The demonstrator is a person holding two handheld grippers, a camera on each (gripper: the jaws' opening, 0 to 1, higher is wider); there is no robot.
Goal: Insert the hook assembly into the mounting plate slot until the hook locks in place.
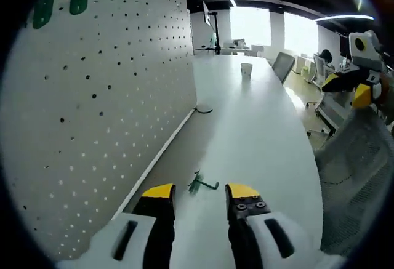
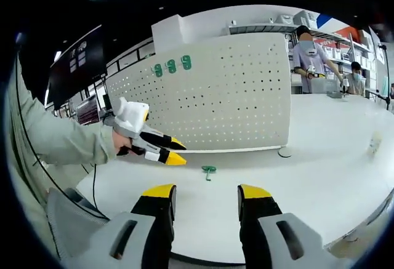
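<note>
Green hook (image 1: pixel 202 184) lies unpicked on the white bench (image 1: pixel 258 133) beside the pegboard (image 1: pixel 111 96); both grippers, left (image 1: pixel 200 195) and right (image 2: pixel 206 195), gape empty, a pickup due next.

Left gripper (image 1: pixel 200 196) hovers low over the white table (image 1: pixel 258 127), yellow-tipped jaws spread apart with nothing between them. Just ahead of the tips lies the green hook (image 1: pixel 201 184), flat on the tabletop. The white pegboard (image 1: pixel 104 96) stands along the left, two green tags (image 1: pixel 60 5) hanging near its top. Farther down the table, a paper cup (image 1: pixel 246 71). At far right, the other gripper (image 1: pixel 360 87) comes into frame.
</note>
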